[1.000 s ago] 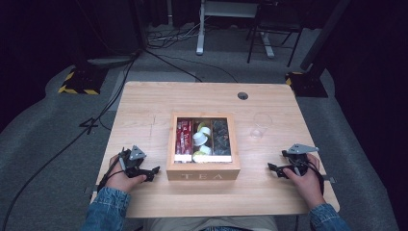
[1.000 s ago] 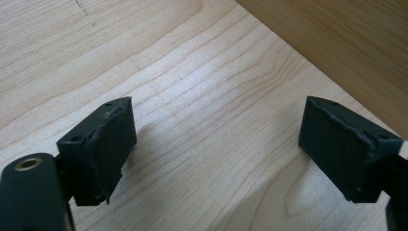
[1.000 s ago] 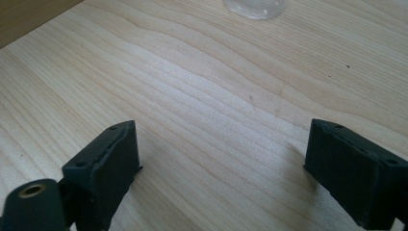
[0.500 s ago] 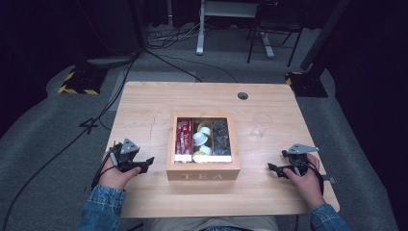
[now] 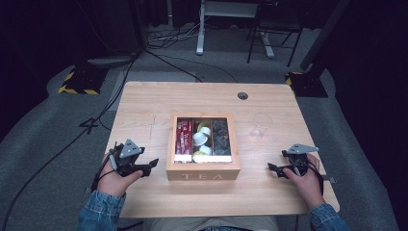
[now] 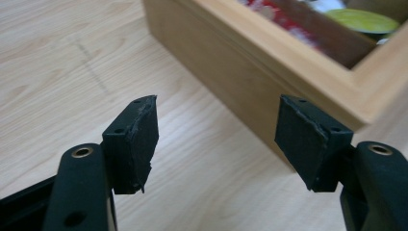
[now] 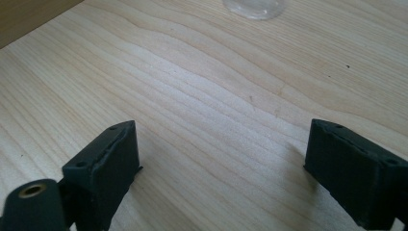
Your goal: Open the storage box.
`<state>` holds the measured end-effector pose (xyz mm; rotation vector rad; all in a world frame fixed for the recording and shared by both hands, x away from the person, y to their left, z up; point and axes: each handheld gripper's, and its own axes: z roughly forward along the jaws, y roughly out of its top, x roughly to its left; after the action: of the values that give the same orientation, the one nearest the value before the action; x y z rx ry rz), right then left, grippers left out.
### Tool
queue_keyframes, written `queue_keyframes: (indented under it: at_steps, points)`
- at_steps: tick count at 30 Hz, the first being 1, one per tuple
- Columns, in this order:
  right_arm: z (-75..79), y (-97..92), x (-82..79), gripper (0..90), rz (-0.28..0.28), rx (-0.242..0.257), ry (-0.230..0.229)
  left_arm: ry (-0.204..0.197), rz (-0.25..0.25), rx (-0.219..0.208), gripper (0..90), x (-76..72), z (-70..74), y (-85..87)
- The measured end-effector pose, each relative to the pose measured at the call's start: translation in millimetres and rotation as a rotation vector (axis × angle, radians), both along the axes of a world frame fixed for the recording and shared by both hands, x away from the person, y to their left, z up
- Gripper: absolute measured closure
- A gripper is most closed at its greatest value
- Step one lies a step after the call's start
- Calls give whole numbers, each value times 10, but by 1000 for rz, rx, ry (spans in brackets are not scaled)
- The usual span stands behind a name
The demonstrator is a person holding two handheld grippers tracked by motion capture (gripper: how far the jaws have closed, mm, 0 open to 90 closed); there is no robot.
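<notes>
Square pale-wood tea box (image 5: pixel 203 147) with a glass-panelled lid, lettered TEA on its front wall, standing shut at the middle of the light wooden table (image 5: pixel 144 103); red packets, white and green capsules and dark sachets show through the pane. Left gripper (image 5: pixel 150 166), just beside the box's left wall, has its jaws part-open after just closing somewhat, with nothing between them. Right gripper (image 5: pixel 273 168), well apart, is spread wide and empty. A clear drinking glass (image 5: pixel 260 126) stands right of the box. Judged stage: approach only; opening and unpacking remain.
</notes>
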<state>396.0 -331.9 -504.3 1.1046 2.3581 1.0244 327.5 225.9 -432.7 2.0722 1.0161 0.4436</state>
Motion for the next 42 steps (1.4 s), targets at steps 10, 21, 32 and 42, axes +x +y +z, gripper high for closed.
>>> queue_keyframes:
  at_steps: [10, 21, 32, 42]
  points:
    - [1, 0, 0, 116, 0, -1, 0, -36, -99, -64, 342, -247, 39, -199]
    - [1, 0, 0, 116, 0, -2, 0, 27, -155, -40, 436, -254, -165, -324]
    - [0, 1, -2, 118, -1, -1, 0, 41, -161, 19, 700, -244, -187, -343]
    - [1, 6, -4, 118, -5, 0, 0, 39, -160, 40, 833, -278, -100, -333]
